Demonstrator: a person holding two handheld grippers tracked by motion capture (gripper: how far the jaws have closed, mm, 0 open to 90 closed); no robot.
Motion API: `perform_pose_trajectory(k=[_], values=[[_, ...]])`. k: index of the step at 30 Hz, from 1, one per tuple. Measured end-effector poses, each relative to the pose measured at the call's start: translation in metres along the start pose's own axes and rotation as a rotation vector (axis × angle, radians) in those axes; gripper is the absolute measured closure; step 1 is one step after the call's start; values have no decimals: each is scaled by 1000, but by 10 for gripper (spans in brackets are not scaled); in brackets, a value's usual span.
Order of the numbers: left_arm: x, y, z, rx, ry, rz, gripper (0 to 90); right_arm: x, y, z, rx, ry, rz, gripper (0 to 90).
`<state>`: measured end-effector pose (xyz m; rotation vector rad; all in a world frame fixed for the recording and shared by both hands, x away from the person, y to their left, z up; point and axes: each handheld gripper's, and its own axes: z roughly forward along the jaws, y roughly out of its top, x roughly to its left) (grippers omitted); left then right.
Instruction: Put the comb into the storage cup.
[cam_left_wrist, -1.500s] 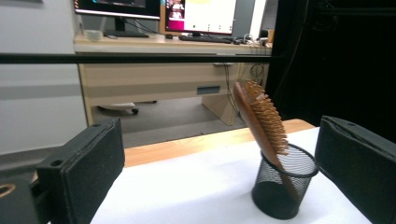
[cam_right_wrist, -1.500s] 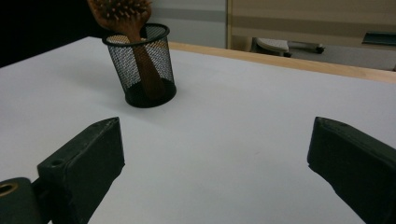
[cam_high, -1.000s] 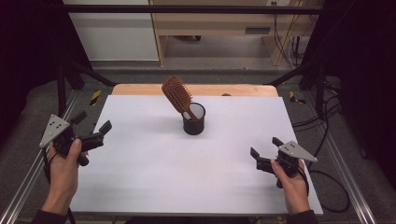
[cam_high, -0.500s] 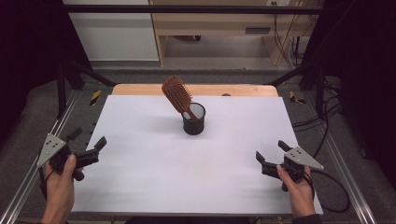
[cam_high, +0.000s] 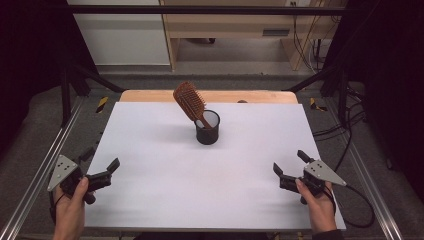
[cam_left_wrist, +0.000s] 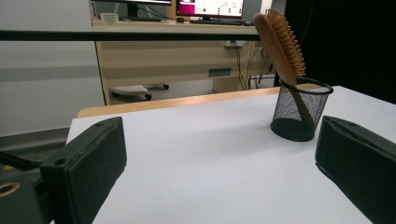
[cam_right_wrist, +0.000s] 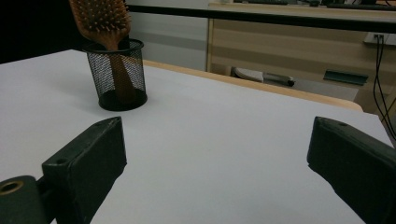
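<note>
Resting at the near corners of the table (cam_high: 150, 200), both grippers sit well apart from the brush.

A wooden brush (cam_high: 190, 101) stands handle-down in a black mesh cup (cam_high: 207, 127) near the table's far middle, leaning toward the left with its bristled head above the rim. The left gripper (cam_high: 100, 165) has its jaws spread wide on nothing; the right gripper (cam_high: 290, 164) likewise holds its jaws apart and empty, each in a hand.
</note>
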<state>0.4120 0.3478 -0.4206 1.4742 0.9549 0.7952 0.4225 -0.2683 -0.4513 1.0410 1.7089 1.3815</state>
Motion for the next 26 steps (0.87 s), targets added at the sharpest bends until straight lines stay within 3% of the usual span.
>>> perform_pose_trajectory(k=[6,11,15,19,22,26], values=[[-6,-4,0,-12,-6,5,25,3,-1,1,-5,18,6,48],[-14,-11,0,-12,-52,-33,24,7,-2,5,0,38,0,47],[-21,-13,-1,-26,-59,-37,24,11,-2,7,-2,70,-4,50],[-31,-12,-2,-19,-49,37,24,14,-3,9,-2,77,4,45],[-38,-10,-3,-32,-44,57,24,17,-1,8,-20,64,8,42],[-37,-10,-3,-55,-19,46,27,19,-1,10,-13,61,1,39]])
